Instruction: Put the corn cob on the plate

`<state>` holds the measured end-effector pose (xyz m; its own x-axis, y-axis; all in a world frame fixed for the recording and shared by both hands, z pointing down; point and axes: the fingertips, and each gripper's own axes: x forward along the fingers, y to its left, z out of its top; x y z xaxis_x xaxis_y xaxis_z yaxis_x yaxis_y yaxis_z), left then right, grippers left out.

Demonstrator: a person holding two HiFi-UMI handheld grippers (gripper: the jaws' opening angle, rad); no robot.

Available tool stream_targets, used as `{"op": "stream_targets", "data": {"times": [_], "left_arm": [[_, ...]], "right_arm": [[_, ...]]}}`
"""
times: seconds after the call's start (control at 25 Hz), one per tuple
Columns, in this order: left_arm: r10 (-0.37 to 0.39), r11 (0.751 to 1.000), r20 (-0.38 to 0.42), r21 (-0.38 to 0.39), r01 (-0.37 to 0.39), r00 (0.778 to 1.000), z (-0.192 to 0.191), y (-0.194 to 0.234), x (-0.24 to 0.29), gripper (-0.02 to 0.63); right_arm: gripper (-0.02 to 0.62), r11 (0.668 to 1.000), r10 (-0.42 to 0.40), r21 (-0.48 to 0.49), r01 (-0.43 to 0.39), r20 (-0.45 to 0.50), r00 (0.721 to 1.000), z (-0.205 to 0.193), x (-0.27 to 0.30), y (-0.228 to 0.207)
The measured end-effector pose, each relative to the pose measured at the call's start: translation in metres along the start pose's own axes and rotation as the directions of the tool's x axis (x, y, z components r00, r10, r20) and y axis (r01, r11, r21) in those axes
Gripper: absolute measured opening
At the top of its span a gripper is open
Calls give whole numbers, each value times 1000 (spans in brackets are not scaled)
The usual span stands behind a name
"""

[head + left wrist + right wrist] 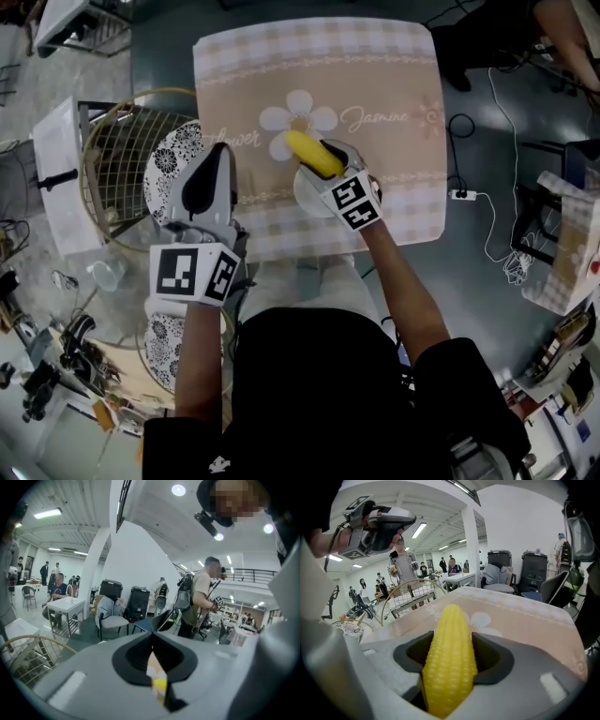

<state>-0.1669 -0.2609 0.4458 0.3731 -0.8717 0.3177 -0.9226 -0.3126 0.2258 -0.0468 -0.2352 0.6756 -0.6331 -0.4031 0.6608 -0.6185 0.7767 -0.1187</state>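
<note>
I am holding the right gripper (328,165) over the near middle of the table (375,66), and its jaws are clamping the corn (309,152) by its thick end; the cob is pointing out toward 11 o'clock in the head view, its tip lying over the white flower (298,117) printed on the cloth; in the right gripper view I am seeing the yellow kernels filling the gap between the two dark pads, with the cloth stretching away beyond the tip; I cannot tell whether the cob is touching the cloth. The corn is not on a plate; a patterned plate (167,165) is sitting at 9 o'clock from the cob, just off the table's left edge, resting against a wire basket (112,159) and partly covered by the left gripper (220,155). That left gripper is hanging above the plate, well apart from the corn; in its own view its jaws are meeting at the tips and gripping nothing, leaving only a thin slit through which a speck of yellow is showing. A second patterned plate (161,345) is lying at 7 o'clock, beside my left forearm.
</note>
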Motion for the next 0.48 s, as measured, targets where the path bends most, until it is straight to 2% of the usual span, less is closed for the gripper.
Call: {"op": "stream_targets", "data": {"times": [0.48], "left_arm": [[-7, 1000, -10, 5, 7, 1000, -10, -24, -6, 6]], "right_arm": [[255, 1000, 4, 5, -4, -39, 999, -57, -22, 28]]}}
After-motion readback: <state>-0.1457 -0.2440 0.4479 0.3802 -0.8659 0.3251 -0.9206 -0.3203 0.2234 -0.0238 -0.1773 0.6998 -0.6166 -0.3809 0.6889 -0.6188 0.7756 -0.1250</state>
